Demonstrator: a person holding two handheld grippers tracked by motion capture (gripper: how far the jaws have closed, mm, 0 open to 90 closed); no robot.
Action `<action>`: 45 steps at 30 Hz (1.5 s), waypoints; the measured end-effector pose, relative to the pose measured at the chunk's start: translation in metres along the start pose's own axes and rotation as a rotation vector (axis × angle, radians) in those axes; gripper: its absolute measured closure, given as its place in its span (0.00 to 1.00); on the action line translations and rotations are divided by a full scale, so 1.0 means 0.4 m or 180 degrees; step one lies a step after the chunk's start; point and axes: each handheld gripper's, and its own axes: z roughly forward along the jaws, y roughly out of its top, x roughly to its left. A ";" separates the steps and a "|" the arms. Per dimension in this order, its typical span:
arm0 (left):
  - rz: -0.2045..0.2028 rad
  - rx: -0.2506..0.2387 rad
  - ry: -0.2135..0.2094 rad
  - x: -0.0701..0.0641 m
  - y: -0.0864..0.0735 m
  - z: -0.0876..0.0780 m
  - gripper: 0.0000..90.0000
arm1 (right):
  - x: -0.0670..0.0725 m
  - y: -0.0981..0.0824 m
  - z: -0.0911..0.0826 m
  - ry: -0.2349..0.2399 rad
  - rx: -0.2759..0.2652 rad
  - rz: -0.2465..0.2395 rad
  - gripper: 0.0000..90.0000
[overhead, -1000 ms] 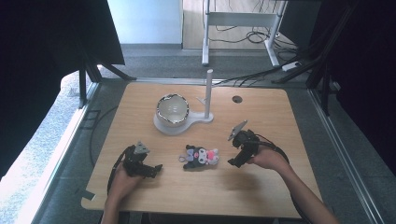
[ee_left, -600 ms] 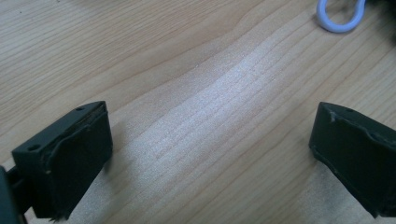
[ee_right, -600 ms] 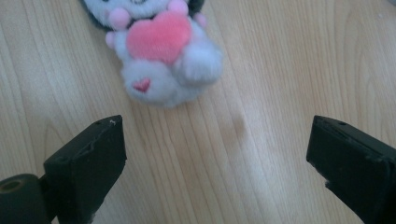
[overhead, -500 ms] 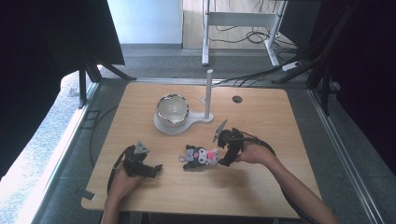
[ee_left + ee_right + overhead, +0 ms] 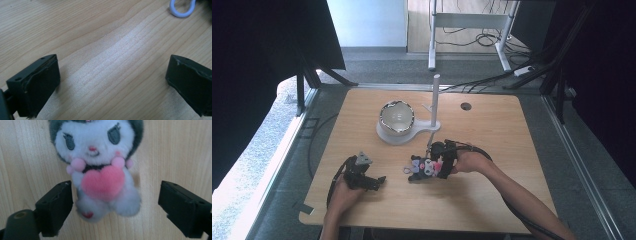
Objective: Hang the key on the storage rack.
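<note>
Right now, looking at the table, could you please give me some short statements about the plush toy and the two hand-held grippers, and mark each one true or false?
1. The plush toy lies between the jaws of the right hand-held gripper. True; the jaws have just been closing, though the right jaw is apart from it.
2. The plush toy holds a blue star. False; it holds a pink heart.
3. The left hand-held gripper is open with only bare wooden table between its jaws. True.
4. The metal bowl is upside down at the table's near edge. False; it stands open side up on a white base, far from that edge.
5. The left hand-held gripper grips the white ring. False; the ring lies apart, beyond the jaws.
</note>
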 end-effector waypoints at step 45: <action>-0.0014 -0.0007 0.0006 -0.001 0.001 0.001 0.00 | -0.049 -0.048 -0.123 0.0309 0.0051 0.0216 0.50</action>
